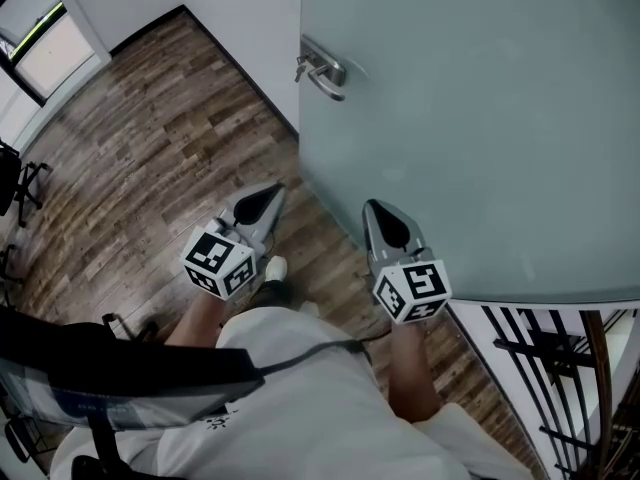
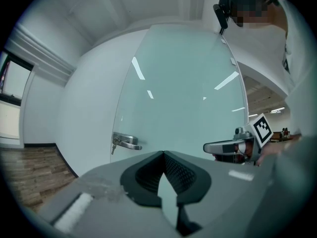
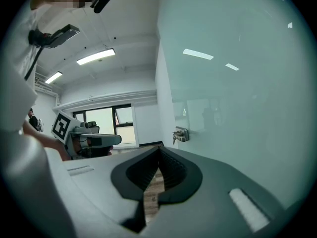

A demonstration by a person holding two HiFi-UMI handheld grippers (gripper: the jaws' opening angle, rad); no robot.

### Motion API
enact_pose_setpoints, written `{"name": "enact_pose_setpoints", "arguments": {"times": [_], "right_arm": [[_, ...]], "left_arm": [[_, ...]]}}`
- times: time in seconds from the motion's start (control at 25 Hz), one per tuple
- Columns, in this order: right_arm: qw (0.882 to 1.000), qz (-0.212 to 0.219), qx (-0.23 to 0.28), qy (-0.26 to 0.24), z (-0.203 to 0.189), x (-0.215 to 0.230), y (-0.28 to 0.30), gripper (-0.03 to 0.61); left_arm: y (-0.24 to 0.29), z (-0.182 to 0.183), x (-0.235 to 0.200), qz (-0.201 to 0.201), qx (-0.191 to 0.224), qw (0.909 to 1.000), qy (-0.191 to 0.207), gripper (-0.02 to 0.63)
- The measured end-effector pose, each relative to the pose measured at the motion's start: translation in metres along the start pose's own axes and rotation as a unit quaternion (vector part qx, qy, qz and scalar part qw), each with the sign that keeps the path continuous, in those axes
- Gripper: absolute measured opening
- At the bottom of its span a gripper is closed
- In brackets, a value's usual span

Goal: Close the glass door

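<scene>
**Both grippers shut, empty, at the glass door**

Head view: frosted glass door (image 1: 480, 118) fills 12 to 3 o'clock, with its lever handle (image 1: 322, 71) at 12. Left gripper (image 1: 272, 194) is at 9 o'clock over the wood floor (image 1: 150, 138). Right gripper (image 1: 374, 208) is at 4 o'clock, just beside the glass. Both pairs of fingers (image 2: 144, 175) are closed tip to tip, holding nothing.

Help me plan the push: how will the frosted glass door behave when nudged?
The frosted glass door is one rigid pane: probably heavy, swinging as a whole. Its smooth, reflective face may let the right gripper skid. The lever handle likely gives surer purchase.
</scene>
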State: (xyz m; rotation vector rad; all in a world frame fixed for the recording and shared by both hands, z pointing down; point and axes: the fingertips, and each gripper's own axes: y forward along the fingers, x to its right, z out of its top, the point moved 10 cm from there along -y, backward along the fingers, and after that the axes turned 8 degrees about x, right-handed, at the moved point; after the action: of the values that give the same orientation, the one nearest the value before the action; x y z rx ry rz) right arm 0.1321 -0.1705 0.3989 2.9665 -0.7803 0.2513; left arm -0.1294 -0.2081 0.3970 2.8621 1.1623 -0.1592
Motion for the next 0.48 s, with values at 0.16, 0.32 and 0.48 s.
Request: {"name": "enact_pose_setpoints", "arguments": {"times": [0.16, 0.32, 0.48], "right_arm": [[1.0, -0.005, -0.002, -0.008, 0.004, 0.007, 0.03, 0.009], [1.0, -0.008, -0.006, -0.016, 0.009, 0.01, 0.061, 0.009], [1.0, -0.013, -0.01, -0.026, 0.016, 0.009, 0.092, 0.009]], "left_arm": [[0.018, 0.002, -0.027, -0.009, 0.001, 1.0, -0.003, 0.005], [0.033, 0.007, -0.057, -0.016, 0.004, 0.9999, -0.004, 0.006], [0.046, 0.015, -0.087, -0.024, 0.006, 0.9997, -0.008, 0.006]]}}
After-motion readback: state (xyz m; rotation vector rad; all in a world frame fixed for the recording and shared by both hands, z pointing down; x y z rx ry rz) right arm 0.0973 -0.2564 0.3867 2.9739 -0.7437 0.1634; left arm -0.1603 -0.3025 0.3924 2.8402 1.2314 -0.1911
